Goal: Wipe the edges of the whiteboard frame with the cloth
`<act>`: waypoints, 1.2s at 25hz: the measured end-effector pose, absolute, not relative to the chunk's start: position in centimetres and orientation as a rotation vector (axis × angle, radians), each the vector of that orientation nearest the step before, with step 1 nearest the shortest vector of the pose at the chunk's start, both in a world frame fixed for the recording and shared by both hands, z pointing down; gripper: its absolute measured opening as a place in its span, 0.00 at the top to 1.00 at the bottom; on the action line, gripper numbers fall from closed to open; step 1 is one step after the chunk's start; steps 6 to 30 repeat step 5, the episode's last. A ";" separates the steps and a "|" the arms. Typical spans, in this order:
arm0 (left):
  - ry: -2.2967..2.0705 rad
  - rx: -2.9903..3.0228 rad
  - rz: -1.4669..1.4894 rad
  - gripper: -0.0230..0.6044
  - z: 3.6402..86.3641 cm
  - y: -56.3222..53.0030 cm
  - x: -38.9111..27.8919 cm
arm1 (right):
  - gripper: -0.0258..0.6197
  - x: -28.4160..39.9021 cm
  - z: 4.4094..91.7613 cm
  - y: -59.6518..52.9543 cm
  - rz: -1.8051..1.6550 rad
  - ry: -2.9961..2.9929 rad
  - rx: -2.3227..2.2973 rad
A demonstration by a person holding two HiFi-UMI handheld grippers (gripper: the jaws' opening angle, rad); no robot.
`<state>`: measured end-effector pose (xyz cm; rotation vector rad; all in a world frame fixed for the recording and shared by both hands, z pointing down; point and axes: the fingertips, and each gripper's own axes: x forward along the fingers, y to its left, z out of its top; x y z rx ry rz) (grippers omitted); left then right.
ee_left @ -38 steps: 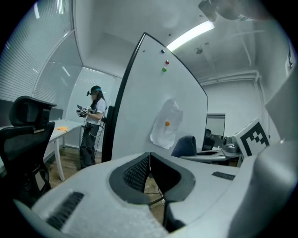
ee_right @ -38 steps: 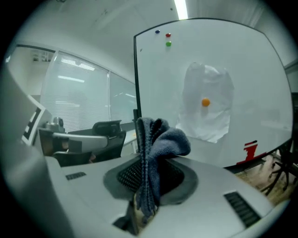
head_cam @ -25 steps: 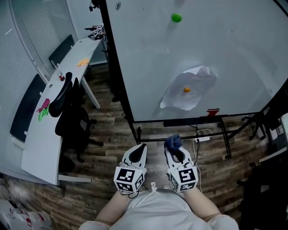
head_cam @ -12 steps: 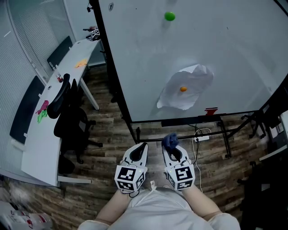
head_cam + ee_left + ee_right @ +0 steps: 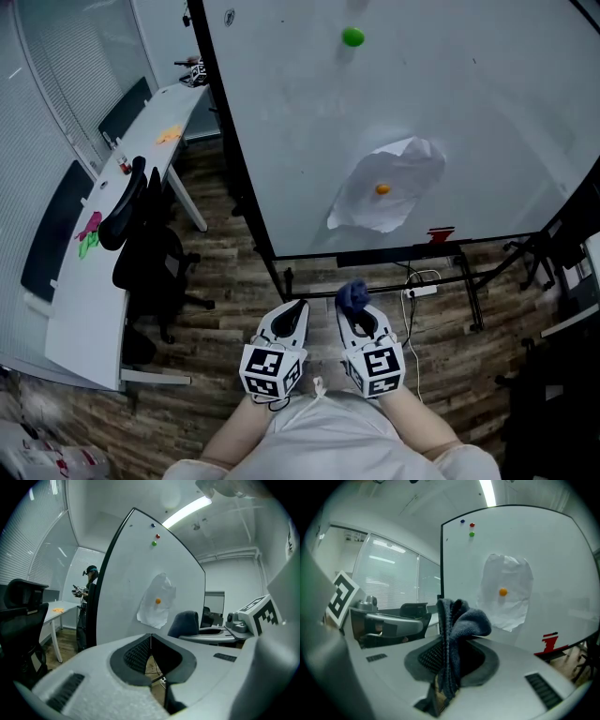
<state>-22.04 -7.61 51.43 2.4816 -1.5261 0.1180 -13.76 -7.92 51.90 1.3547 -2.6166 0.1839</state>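
Note:
A big whiteboard (image 5: pixel 422 103) with a thin black frame (image 5: pixel 230 131) stands ahead on a wheeled stand; a sheet of paper (image 5: pixel 389 192) is pinned to it by an orange magnet. My right gripper (image 5: pixel 353 305) is shut on a dark blue cloth (image 5: pixel 353 294), which bunches up above the jaws (image 5: pixel 457 620). My left gripper (image 5: pixel 292 309) is shut and holds nothing (image 5: pixel 150 637). Both grippers hang low near my waist, well short of the board's bottom edge (image 5: pixel 394 251).
A white desk (image 5: pixel 122 216) and a black office chair (image 5: pixel 141 234) stand at the left. The board's black stand (image 5: pixel 403 272) and a power strip with cable (image 5: pixel 422 289) lie on the wooden floor ahead. A person (image 5: pixel 89 588) stands beyond the board's left edge.
The view has shifted slightly, so the board sits a little further left. The right gripper with the cloth has edged up and left. The left gripper has barely moved.

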 end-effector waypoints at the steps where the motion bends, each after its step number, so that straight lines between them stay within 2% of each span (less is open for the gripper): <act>1: -1.519 2.480 0.126 0.93 51.6 -7.7 -22.0 | 0.84 -13.7 52.0 -8.1 0.196 -2.613 1.361; 30: -1.505 2.476 0.138 0.93 51.8 -8.1 -21.8 | 0.84 -13.7 52.3 -8.5 0.227 -2.594 1.373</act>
